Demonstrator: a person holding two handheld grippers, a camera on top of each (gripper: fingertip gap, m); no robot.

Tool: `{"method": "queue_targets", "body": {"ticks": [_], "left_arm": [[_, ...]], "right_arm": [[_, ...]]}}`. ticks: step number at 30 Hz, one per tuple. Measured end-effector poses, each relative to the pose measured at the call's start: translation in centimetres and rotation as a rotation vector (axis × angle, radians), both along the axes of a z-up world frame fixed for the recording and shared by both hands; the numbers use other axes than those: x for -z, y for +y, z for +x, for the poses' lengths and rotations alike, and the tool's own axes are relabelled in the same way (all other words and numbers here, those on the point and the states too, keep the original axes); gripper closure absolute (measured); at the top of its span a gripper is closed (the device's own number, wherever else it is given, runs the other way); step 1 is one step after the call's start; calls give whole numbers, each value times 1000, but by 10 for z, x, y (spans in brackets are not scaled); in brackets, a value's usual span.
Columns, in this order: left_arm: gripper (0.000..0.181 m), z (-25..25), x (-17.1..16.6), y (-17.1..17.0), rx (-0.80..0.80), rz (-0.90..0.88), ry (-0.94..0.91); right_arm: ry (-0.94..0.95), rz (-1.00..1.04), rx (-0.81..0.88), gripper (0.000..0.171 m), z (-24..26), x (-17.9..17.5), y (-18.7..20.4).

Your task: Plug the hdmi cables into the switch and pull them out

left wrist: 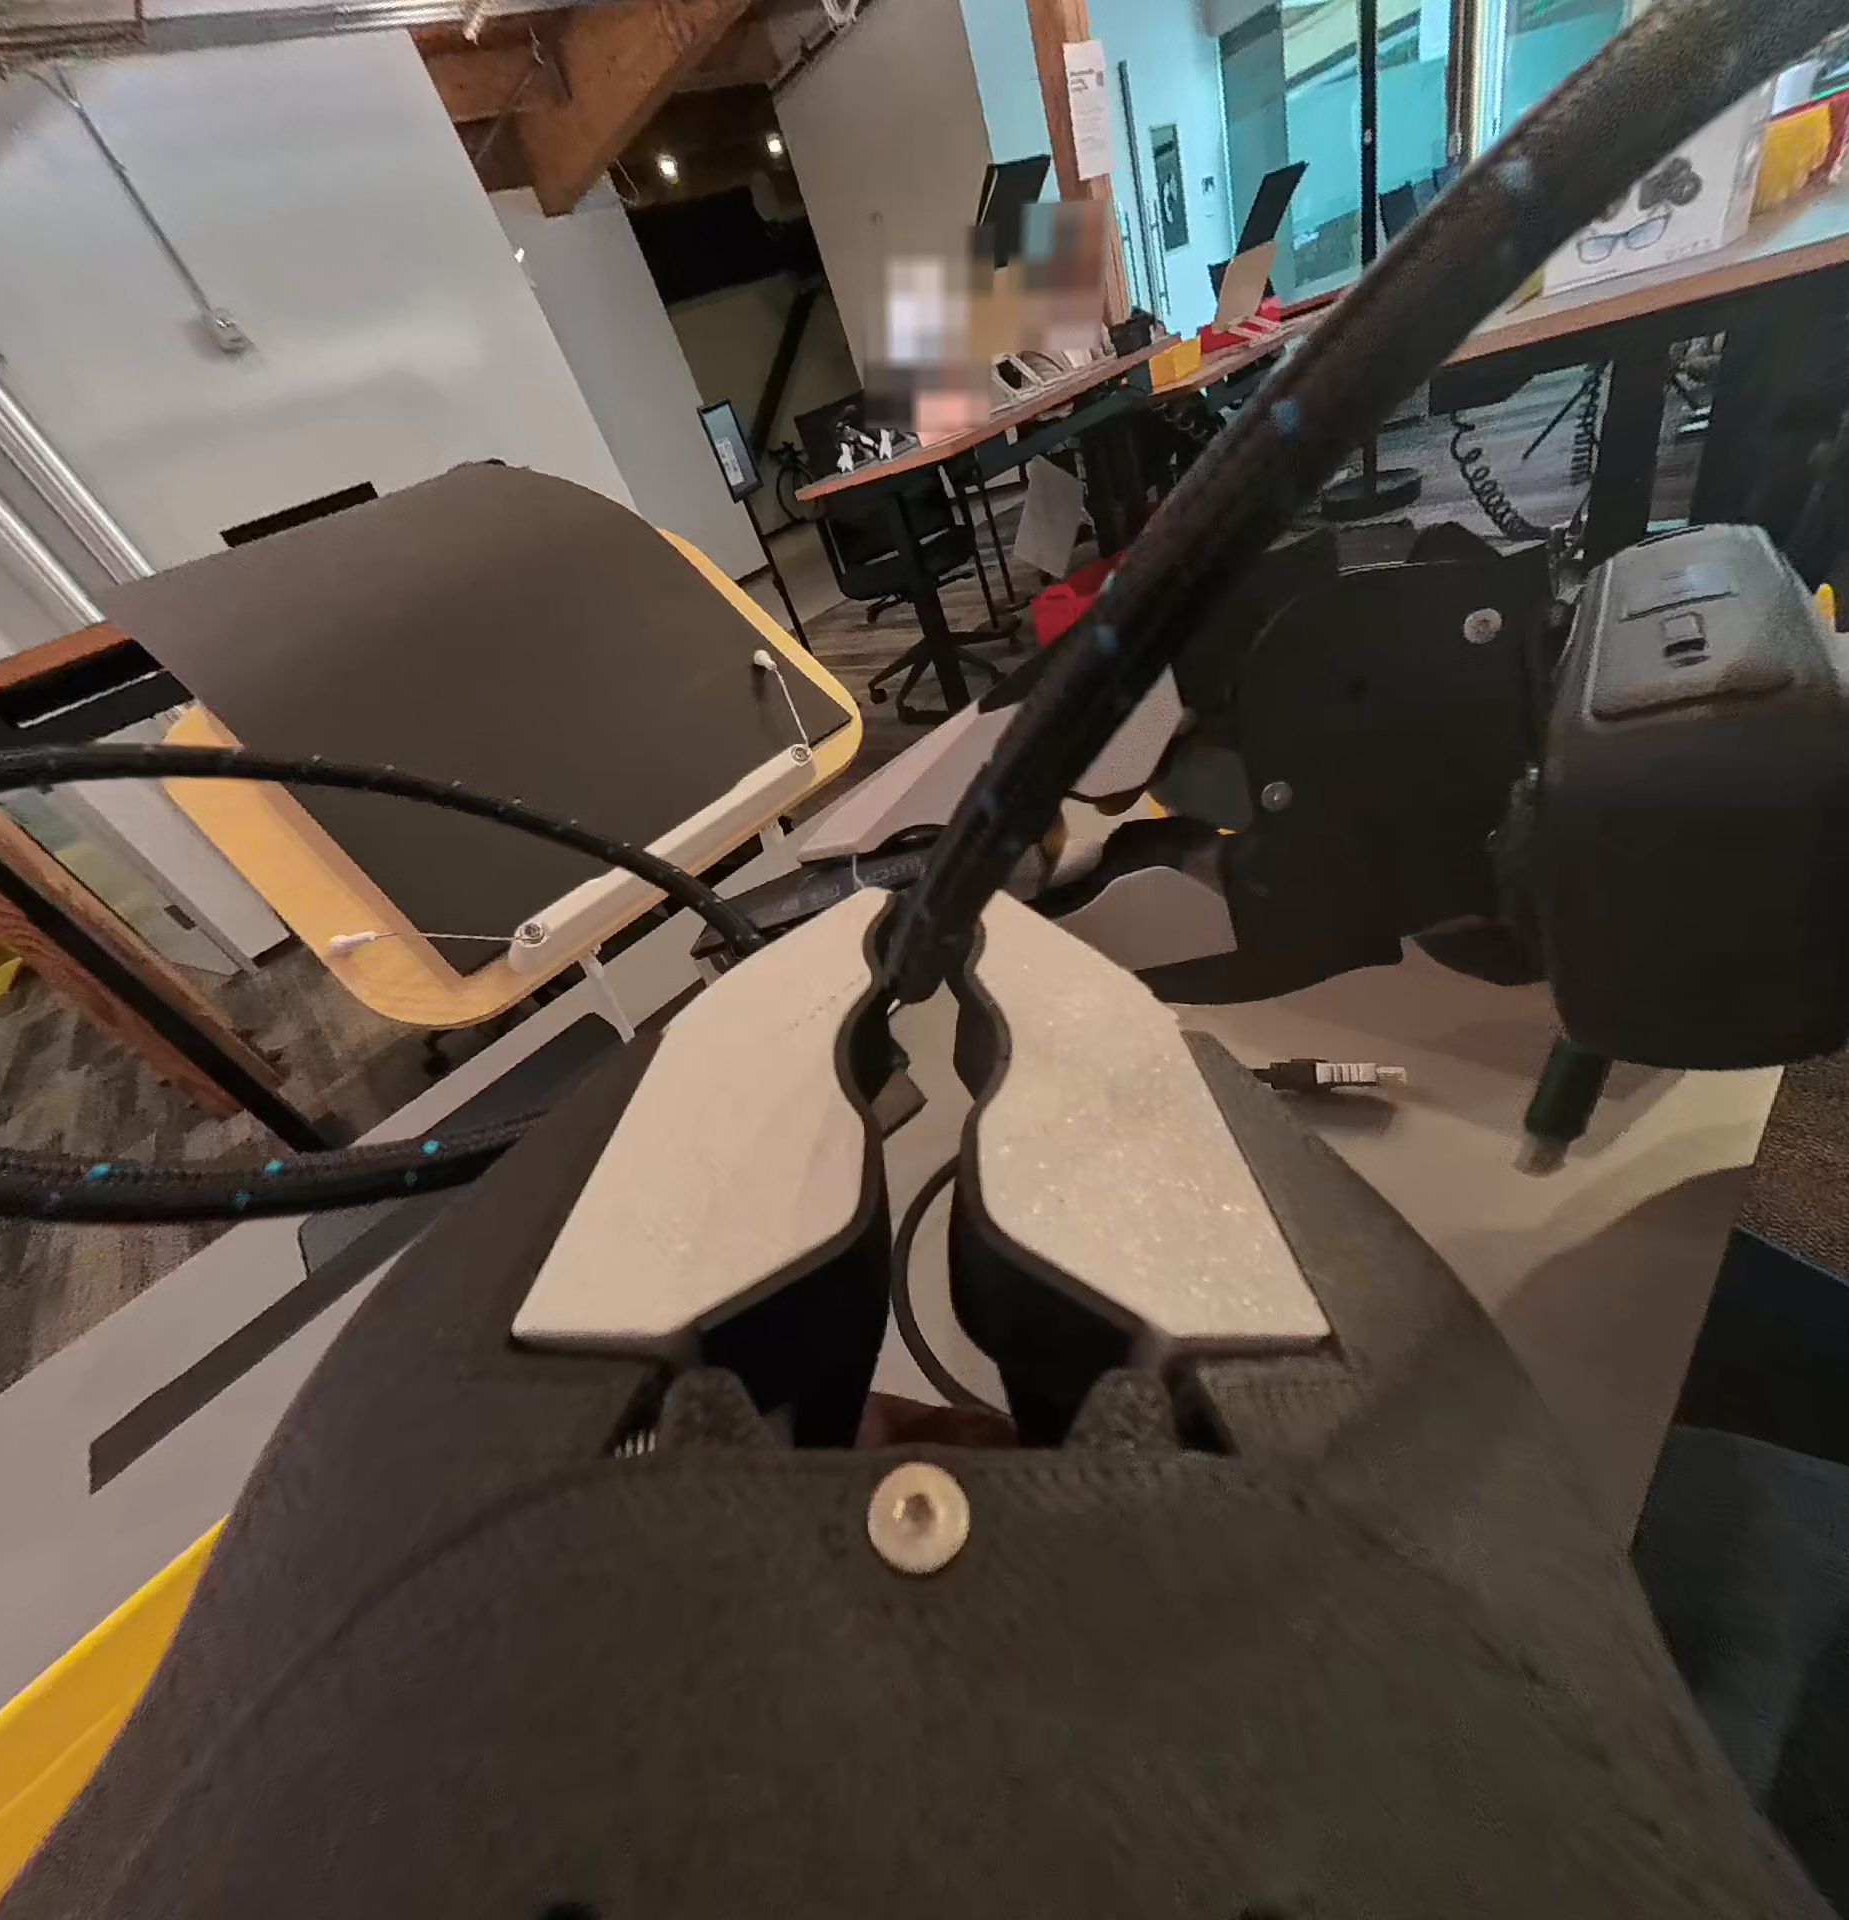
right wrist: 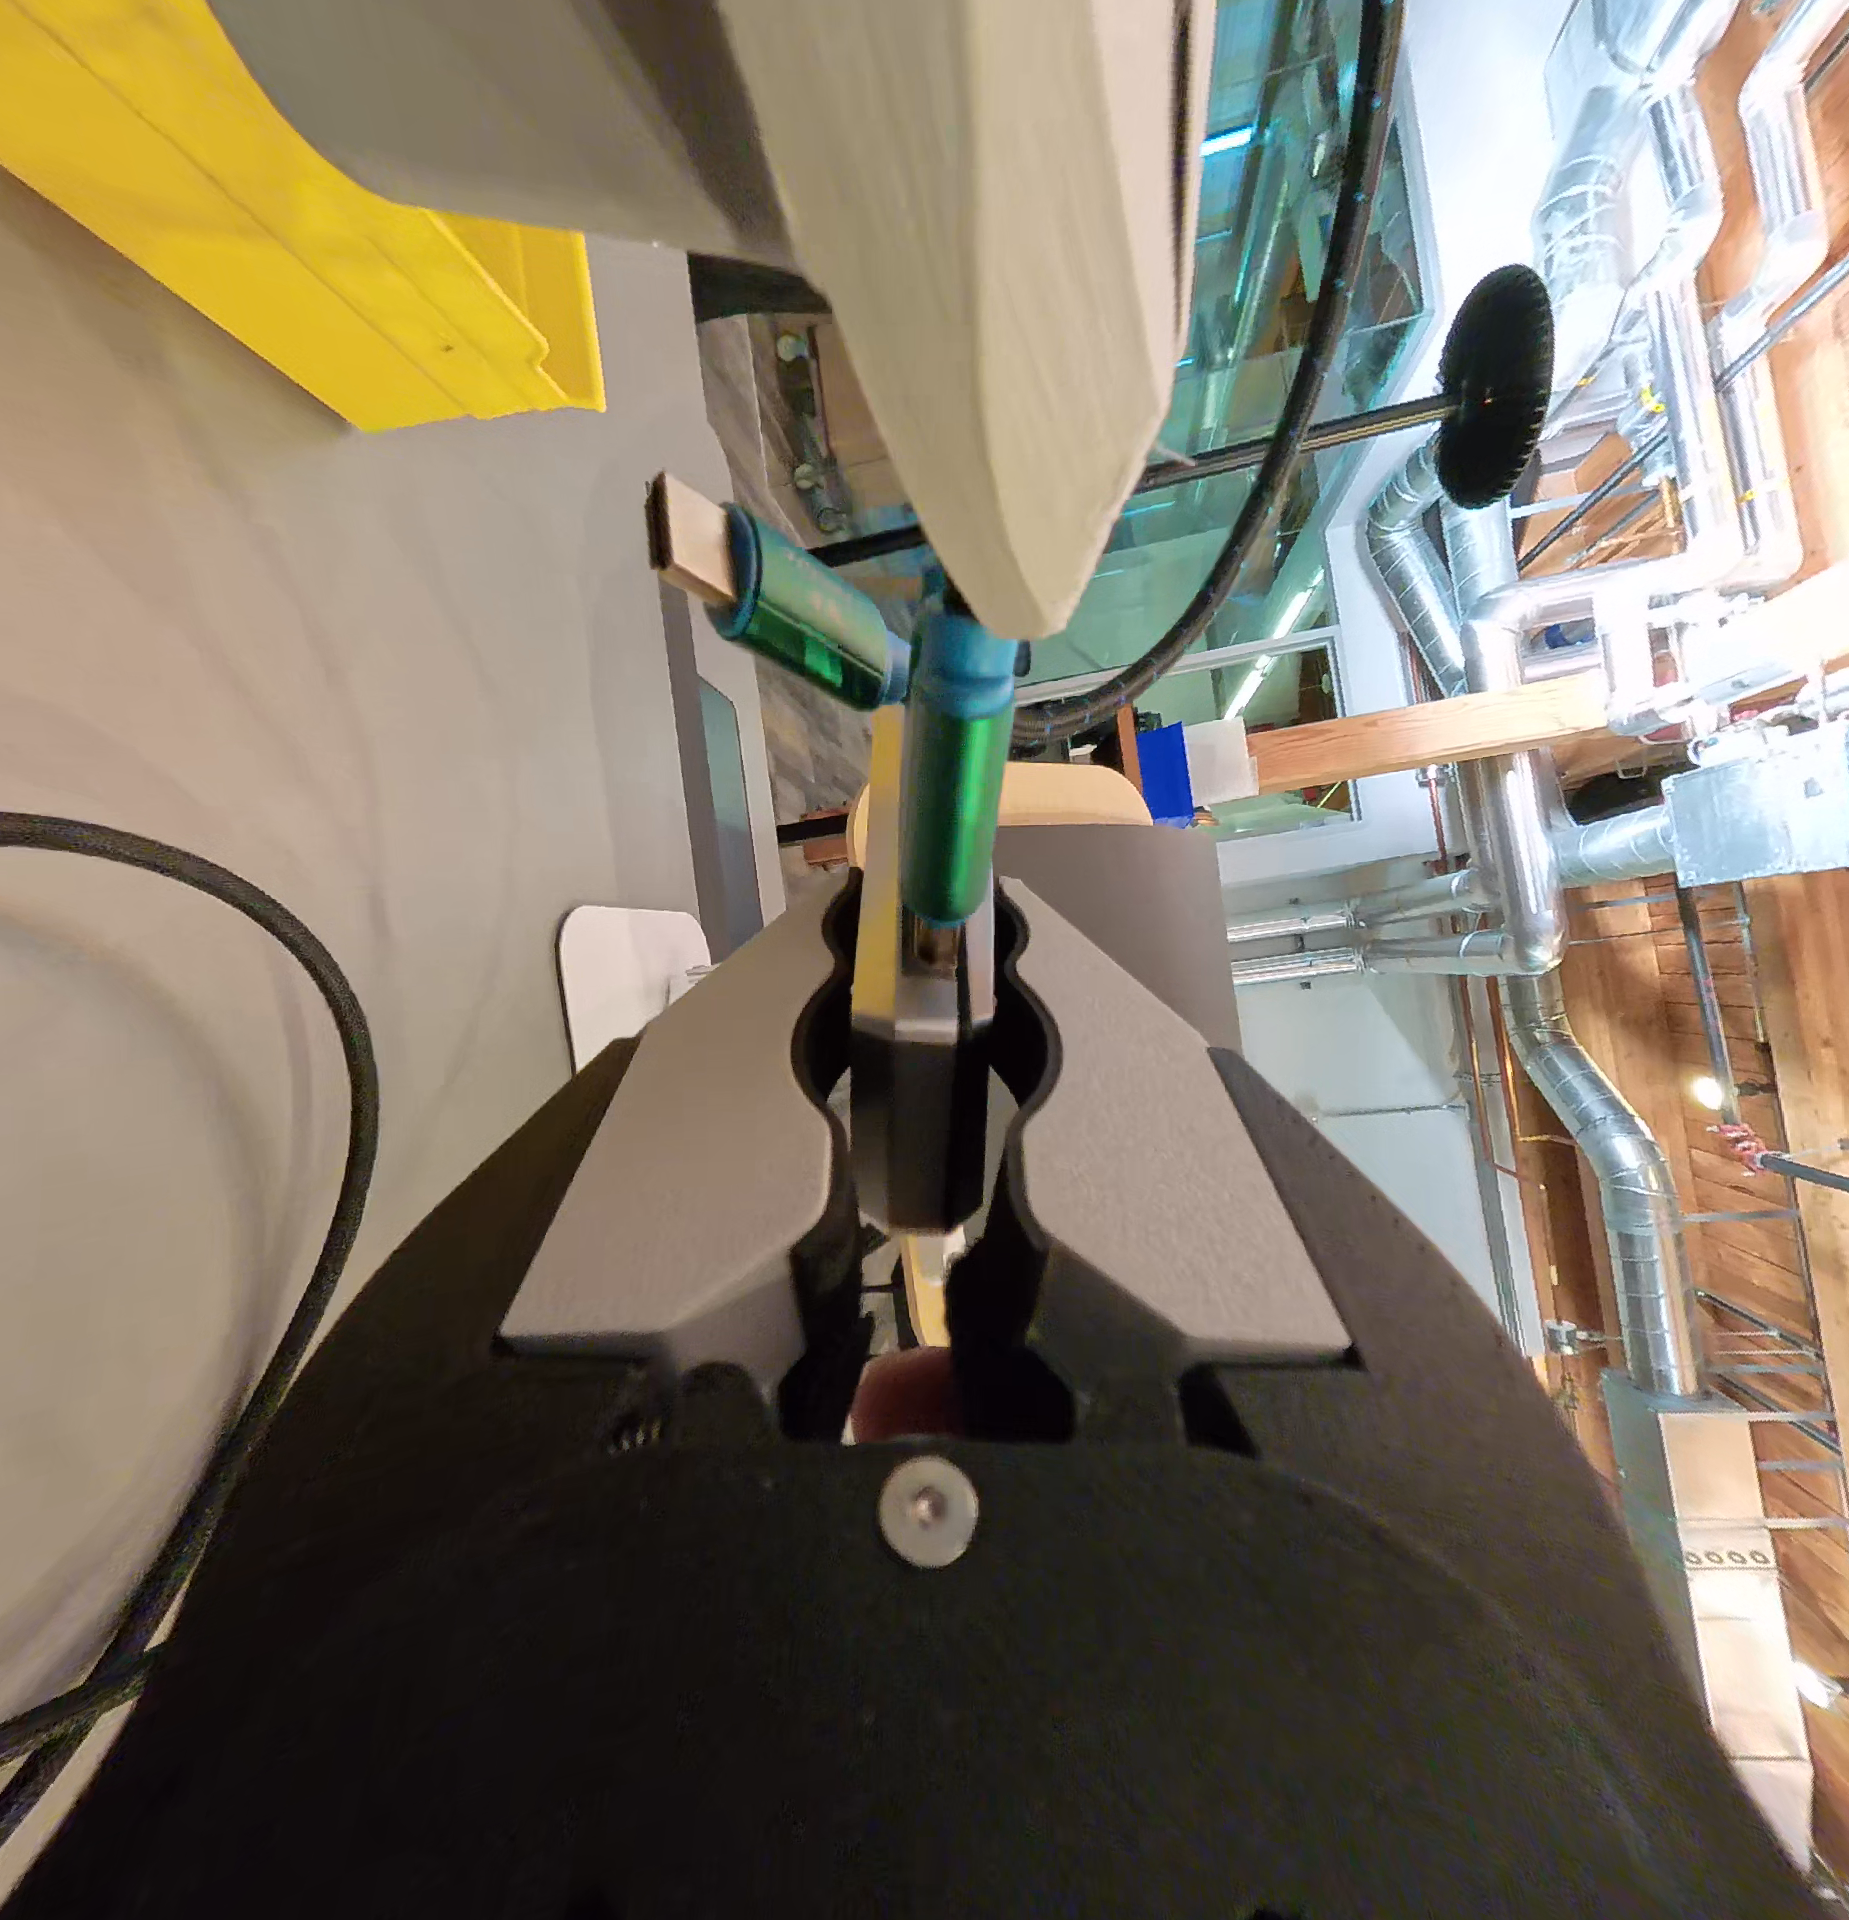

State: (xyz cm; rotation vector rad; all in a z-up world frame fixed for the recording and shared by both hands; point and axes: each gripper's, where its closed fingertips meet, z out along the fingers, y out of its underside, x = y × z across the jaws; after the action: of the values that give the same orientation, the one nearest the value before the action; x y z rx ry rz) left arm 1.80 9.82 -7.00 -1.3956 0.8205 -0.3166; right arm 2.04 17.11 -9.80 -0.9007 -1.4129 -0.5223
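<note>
My right gripper [right wrist: 925, 904] is shut on the dark grey switch [right wrist: 920, 1101] and holds it edge-on above the table. One green HDMI plug [right wrist: 951, 810] sits in the switch's far end. A second green plug [right wrist: 795, 603] hangs free beside it, with its metal tip bare. My left gripper [left wrist: 925, 951] is shut on that plug's black braided cable [left wrist: 1263, 447] just behind the plug. Its pale finger [right wrist: 1003, 312] fills the top of the right wrist view. In the left wrist view the right gripper's grey finger [left wrist: 1003, 774] lies just beyond my left fingertips.
A yellow bin [right wrist: 328, 260] stands on the grey table [right wrist: 172, 623]. A black cable [right wrist: 348, 1091] loops across the table. A loose small connector [left wrist: 1335, 1075] lies on it to the right. A chair with a dark pad [left wrist: 484, 707] stands beyond the table's edge. One gripper's finger ends stand about 8 cm off the other's.
</note>
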Motion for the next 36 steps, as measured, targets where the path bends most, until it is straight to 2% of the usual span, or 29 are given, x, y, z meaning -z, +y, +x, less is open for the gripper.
{"method": "queue_targets", "body": {"ticks": [4, 12, 20, 36], "left_arm": [[175, -3, -2, 1, 3, -23, -8], [174, -1, 1, 2, -54, 41, 40], [174, -6, -8, 2, -39, 41, 3], [175, 9, 6, 8, -81, 93, 60]], "right_arm": [[18, -46, -13, 152, -1, 0, 0], [-5, -121, 38, 152, -2, 10, 1], [44, -135, -12, 152, -2, 2, -3], [-24, -218, 98, 154, -4, 22, 4]]}}
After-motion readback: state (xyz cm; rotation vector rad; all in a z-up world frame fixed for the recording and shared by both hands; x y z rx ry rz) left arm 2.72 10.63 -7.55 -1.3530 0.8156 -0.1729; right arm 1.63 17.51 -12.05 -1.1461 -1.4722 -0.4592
